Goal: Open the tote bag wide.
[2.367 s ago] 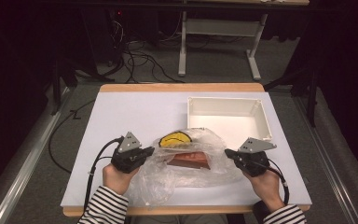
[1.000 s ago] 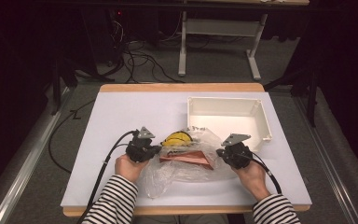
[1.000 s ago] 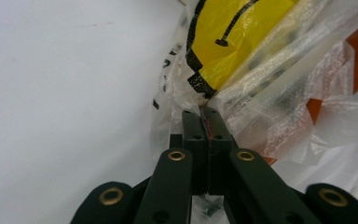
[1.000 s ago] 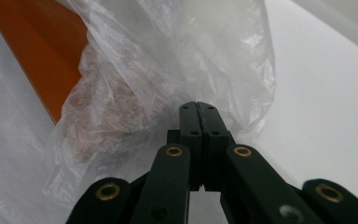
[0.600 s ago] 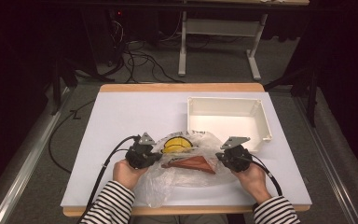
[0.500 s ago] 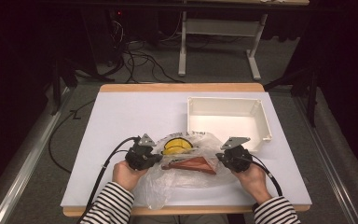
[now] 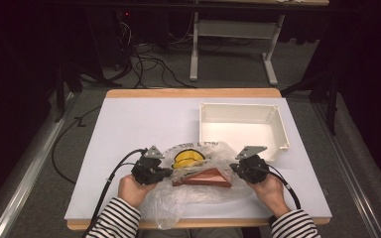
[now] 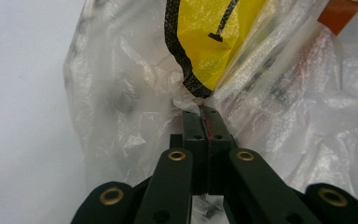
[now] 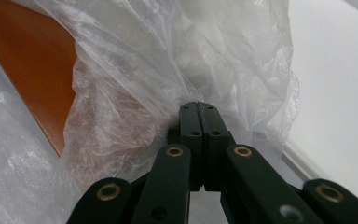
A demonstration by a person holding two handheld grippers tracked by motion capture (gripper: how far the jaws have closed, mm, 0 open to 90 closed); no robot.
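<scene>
my left gripper (image 7: pixel 164 172) is pinched tight on the left rim of the bag (image 7: pixel 198 191), a fold of film nipped right at the tips of the jaws, as the left gripper view shows (image 8: pixel 204 108). i hold it there, i think, so that the mouth can be drawn open and the things inside got at. the bag lies crumpled near the front of the surface (image 7: pixel 139 124), between my two hands. inside it, toward the left, sits a yellow thing (image 7: pixel 188 158) with black marks, and just right of it a flat red-brown slab (image 7: pixel 203 177). my right gripper (image 7: pixel 237 169) is closed on the right rim in the same way, film caught between the jaws (image 9: pixel 198 107), so both sides are held at once. behind it and to the right stands a white tray (image 7: pixel 278 130), likely where the contents are meant to go.

hard to make out: what the yellow thing is, since the film blurs it and its marks are cut off; the slab's full shape, part under creased plastic; and whether either gripper has one layer of film or both.
</scene>
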